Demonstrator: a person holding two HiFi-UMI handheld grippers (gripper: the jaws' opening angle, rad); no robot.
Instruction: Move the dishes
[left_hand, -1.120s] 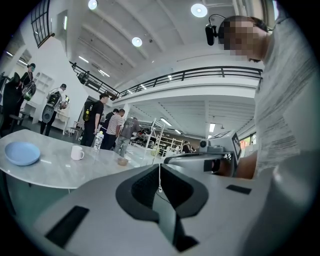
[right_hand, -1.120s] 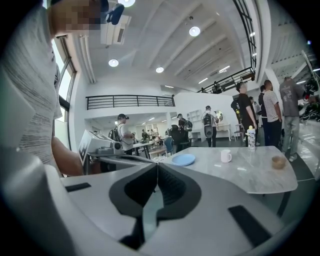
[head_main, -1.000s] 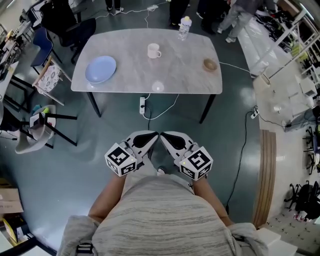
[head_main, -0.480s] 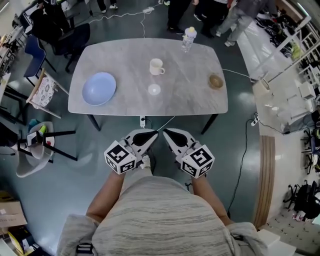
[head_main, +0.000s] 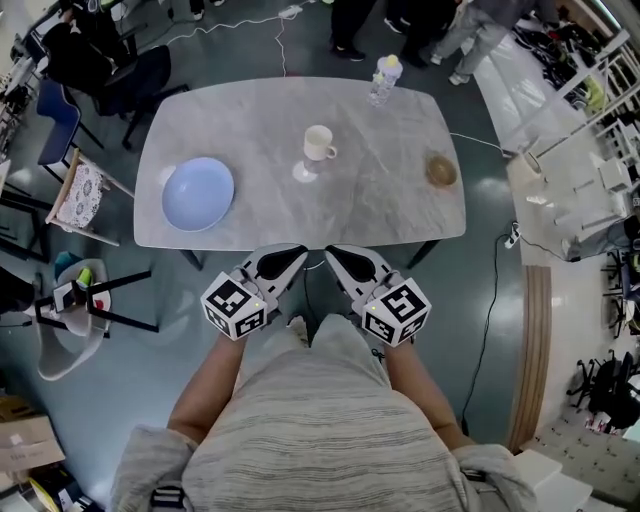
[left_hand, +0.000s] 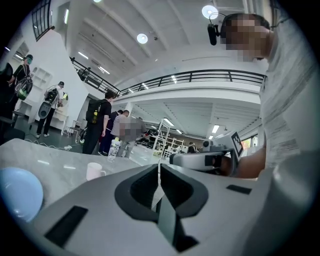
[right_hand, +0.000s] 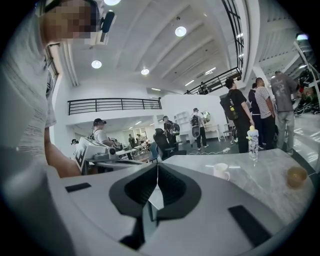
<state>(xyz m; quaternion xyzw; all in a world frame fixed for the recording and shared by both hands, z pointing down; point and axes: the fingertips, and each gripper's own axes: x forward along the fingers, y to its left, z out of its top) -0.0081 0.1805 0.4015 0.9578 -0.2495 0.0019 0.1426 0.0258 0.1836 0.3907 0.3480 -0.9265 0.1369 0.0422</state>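
A grey marble table (head_main: 380, 205) carries a pale blue plate (head_main: 198, 193) at its left, a white mug (head_main: 318, 143) near the middle and a small brown bowl (head_main: 441, 170) at the right. The plate (left_hand: 19, 192) and mug (left_hand: 94, 170) also show in the left gripper view; mug (right_hand: 220, 170) and bowl (right_hand: 296, 176) show in the right gripper view. My left gripper (head_main: 300, 250) and right gripper (head_main: 331, 252) are held side by side at the table's near edge, both shut and empty, apart from every dish.
A clear bottle (head_main: 383, 79) stands at the table's far edge. Chairs (head_main: 95, 190) and a stool (head_main: 80, 300) stand left of the table. People's legs (head_main: 352, 25) are beyond the far edge. Cables (head_main: 490, 300) run over the floor; shelving (head_main: 585, 180) is at the right.
The table has come nearer to me: its near edge now reaches the grippers' tips. Both grippers stay shut, side by side.
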